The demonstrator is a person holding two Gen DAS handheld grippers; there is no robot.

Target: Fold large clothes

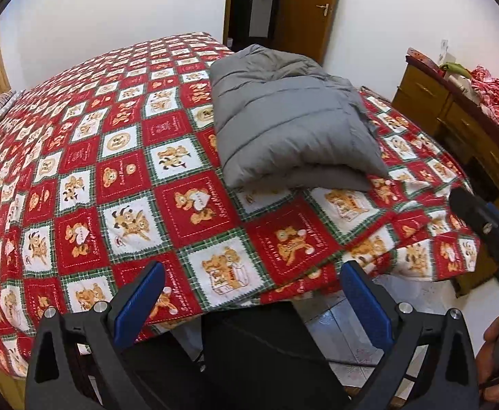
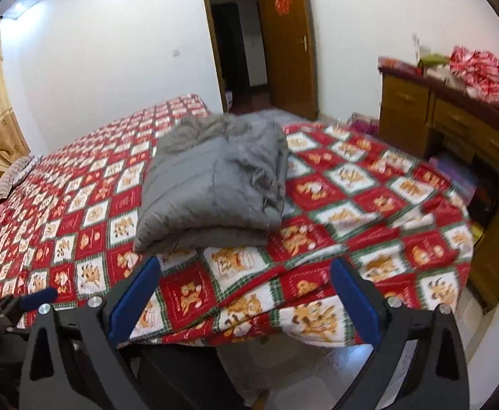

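Two handheld grippers hover at the foot of a bed, both empty. The left gripper [image 1: 252, 273] has its blue-padded fingers [image 1: 138, 307] spread wide, with nothing between them. The right gripper [image 2: 244, 270] is spread just as wide and holds nothing either; it also appears as a dark shape at the right edge of the left wrist view.

A gray padded jacket [image 1: 290, 119] lies folded into a thick, puffy bundle on the bed's red, white and green patchwork bedspread [image 1: 112, 171], which is printed with teddy bears. The bundle sits near the foot of the bed, its rounded folded edge facing the grippers and well apart from both.

Behind the bed, a brown wooden door [image 2: 287, 44] stands open against a white wall. A wooden dresser [image 2: 420, 116] stands to the right of the bed, with red and white patterned cloth [image 2: 478, 68] piled on top. The right wrist view is slightly blurred.
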